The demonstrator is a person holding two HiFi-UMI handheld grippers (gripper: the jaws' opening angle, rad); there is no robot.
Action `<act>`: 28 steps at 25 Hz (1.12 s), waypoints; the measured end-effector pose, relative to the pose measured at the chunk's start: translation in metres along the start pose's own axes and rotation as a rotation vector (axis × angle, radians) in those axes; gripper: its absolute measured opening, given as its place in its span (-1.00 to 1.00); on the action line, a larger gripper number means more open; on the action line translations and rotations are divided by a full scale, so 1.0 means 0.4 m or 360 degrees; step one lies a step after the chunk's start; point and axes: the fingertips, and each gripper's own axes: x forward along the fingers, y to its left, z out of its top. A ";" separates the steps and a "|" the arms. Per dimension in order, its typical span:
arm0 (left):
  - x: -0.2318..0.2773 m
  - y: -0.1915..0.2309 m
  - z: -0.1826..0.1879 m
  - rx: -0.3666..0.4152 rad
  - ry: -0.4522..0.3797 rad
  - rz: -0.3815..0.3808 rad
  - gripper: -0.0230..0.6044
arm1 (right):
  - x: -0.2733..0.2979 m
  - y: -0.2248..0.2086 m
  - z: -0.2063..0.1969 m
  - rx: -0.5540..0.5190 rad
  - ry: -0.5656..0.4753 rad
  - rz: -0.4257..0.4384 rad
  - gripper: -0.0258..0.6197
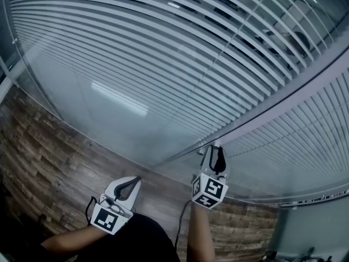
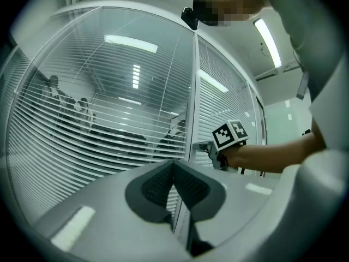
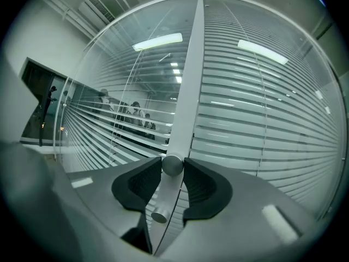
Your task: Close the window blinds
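Knob (image 3: 172, 165) pinched between the pads of the right gripper (image 1: 214, 150), low centre of the right gripper view, on the vertical frame post (image 3: 191, 81); probably held so to twist the slats shut. Second knob (image 3: 158, 217) just below, untouched. Left gripper (image 2: 174, 167) closed on nothing, parked lower left in the head view, clear of the work. Window blinds (image 1: 163, 48) across the upper frame behind glass (image 1: 109, 119), left slats gapped. Room for wrist roll only; post and glass close ahead.
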 end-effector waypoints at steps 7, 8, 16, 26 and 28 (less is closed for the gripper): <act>-0.014 0.022 -0.003 -0.0011 0.0001 0.0027 -0.93 | 0.010 0.009 -0.003 -0.0153 0.0007 -0.0026 -0.52; -0.017 0.024 -0.002 -0.0011 -0.0001 0.0029 -0.93 | 0.009 0.012 -0.002 -0.0220 0.0012 -0.0027 -0.52; -0.026 0.017 0.005 -0.0005 -0.0030 0.0005 -0.93 | -0.002 0.025 -0.006 -0.0461 0.0045 -0.0005 -0.52; -0.029 0.000 0.002 -0.0057 0.0003 -0.0085 -0.93 | 0.011 0.015 -0.007 -0.0666 0.0061 -0.0013 -0.51; -0.030 0.030 -0.009 -0.0075 0.0009 -0.0083 -0.93 | 0.030 0.023 -0.014 -0.0552 0.0076 -0.0018 -0.51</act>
